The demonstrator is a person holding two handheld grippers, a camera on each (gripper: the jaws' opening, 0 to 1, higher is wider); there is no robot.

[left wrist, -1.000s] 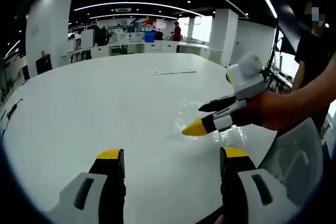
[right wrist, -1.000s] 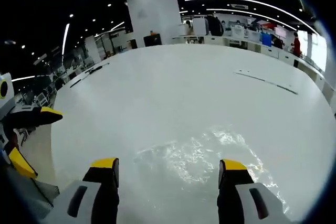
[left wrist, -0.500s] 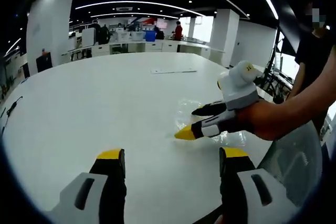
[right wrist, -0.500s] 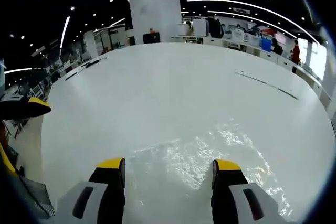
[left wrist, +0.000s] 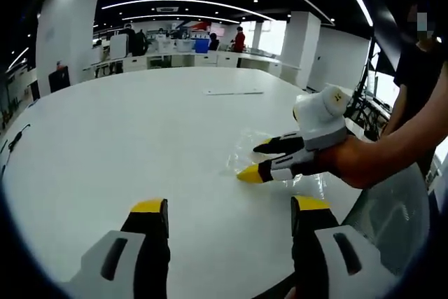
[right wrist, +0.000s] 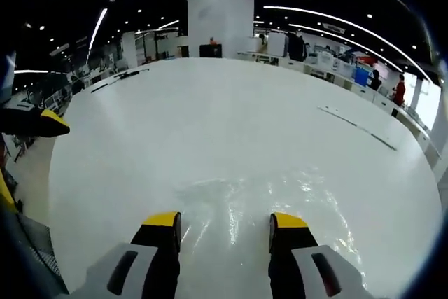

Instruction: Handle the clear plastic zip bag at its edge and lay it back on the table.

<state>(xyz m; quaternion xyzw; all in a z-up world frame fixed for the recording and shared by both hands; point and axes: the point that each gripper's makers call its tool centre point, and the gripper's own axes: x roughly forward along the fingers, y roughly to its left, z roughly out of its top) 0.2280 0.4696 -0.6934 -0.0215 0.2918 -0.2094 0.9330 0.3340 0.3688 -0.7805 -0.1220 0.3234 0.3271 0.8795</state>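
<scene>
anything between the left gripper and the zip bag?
Only bare white table between the left gripper and the zip bag, per the left gripper view.

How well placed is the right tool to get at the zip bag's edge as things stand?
Probably yes. The right tool sits over the clear zip bag lying flat on the white table, jaws apart, with nothing between them and the bag's near edge. The left tool stays clear.

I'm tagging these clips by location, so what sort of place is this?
Probably a large open-plan office or lab: a big white table, rows of desks with monitors behind it, and ceiling light strips.
</scene>
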